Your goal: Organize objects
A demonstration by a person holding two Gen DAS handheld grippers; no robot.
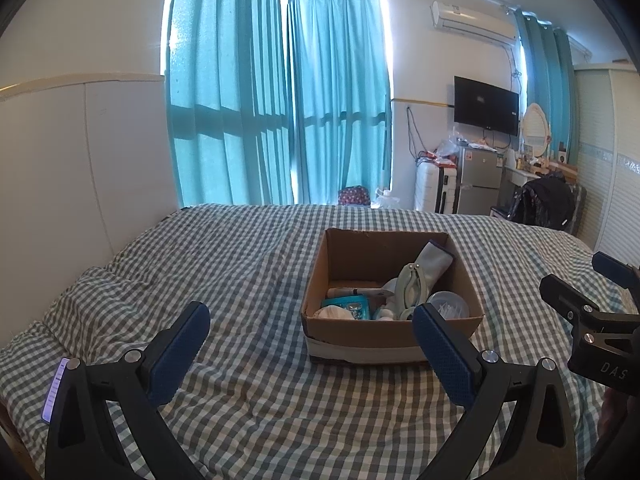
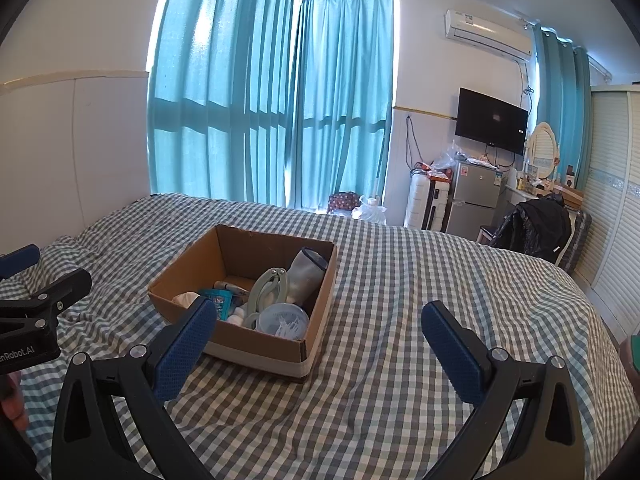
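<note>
Clearly "DAS" marks the wide right gripper (image 1: 600, 276); "nRobot.AI" the left gripper (image 2: 24, 268), also wide

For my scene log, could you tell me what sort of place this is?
Most likely a lived-in bedroom: a bed under a green-and-white checked cover, long teal window curtains, and a black wall-mounted television.

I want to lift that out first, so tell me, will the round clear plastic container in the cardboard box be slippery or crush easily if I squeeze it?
The clear container looks thin-walled and smooth, so it may flex or slip under a firm pinch. It seems light, holding only small white pieces. Lying among other items in the cardboard box, it could roll aside when nudged.
</note>
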